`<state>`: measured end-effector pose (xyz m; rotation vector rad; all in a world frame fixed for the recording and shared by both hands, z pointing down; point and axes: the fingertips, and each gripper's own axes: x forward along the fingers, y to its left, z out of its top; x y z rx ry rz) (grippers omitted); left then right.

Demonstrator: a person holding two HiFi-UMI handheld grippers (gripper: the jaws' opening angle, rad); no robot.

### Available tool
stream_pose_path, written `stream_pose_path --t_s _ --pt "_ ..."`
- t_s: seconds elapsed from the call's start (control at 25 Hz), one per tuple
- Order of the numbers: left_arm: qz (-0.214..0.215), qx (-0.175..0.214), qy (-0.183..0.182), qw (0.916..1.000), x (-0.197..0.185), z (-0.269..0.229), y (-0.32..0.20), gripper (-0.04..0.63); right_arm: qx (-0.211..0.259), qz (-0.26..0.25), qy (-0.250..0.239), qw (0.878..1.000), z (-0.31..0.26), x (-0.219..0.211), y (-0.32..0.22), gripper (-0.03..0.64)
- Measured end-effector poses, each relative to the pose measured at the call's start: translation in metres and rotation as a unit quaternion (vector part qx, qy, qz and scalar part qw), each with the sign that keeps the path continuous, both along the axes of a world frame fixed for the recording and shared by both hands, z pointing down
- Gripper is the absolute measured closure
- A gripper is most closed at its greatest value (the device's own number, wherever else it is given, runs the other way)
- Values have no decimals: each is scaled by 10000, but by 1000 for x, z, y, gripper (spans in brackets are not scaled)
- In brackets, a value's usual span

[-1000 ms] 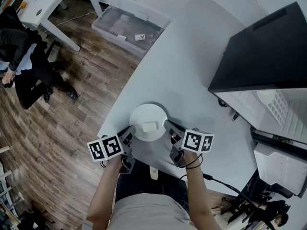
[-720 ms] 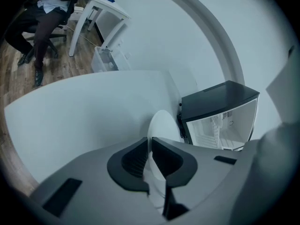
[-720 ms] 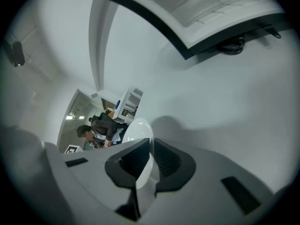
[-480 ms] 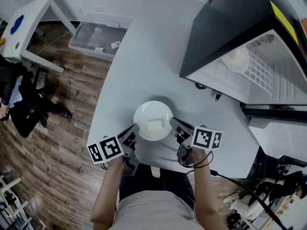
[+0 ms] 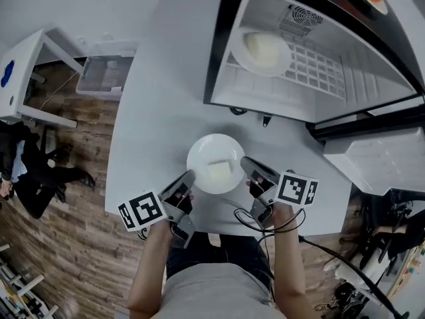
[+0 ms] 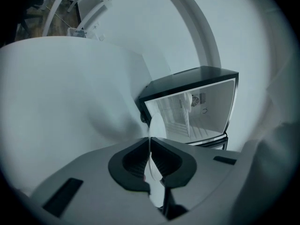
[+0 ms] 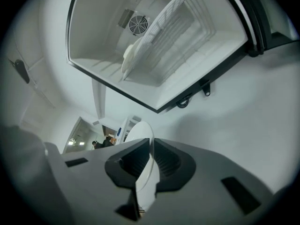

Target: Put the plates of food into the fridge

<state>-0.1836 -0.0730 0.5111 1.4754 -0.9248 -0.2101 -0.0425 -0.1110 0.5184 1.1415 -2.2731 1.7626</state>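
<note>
From the plate of food (image 5: 202, 153), the way toward 12 o'clock is bare bench (image 5: 166, 98) right up to the open fridge (image 5: 265, 105). Under the fridge's lower lip, a dark cable loop (image 5: 238, 111) and a small hanging fitting (image 5: 265, 119) sit at 12 to 1 o'clock. Inside, a second plate (image 5: 249, 66) takes the left end of the wire shelf (image 5: 319, 72). The shelf toward 1 o'clock lies bare. The swung-open door (image 5: 378, 155) walls off 3 o'clock. From 9 to 11 o'clock the bench is open.
</note>
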Motion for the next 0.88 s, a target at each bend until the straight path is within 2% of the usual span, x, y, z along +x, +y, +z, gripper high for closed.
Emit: stream_pose_path --t_s 0.24,0.36,0.56,0.88 --pt "27 275 357 9990 61 -30 -10 578 300 383 -27 9988 -31 63 -8 577" --pt "-141 282 587 9978 88 -41 -12 578 473 468 49 9978 -50 90 -13 577" --pt "-513 289 1144 9917 128 -59 -16 578 789 608 -151 9949 -81 126 -28 581" --pt "-860 528 1266 9868 162 -88 -37 580 1169 878 -316 9887 -111 162 -56 581"
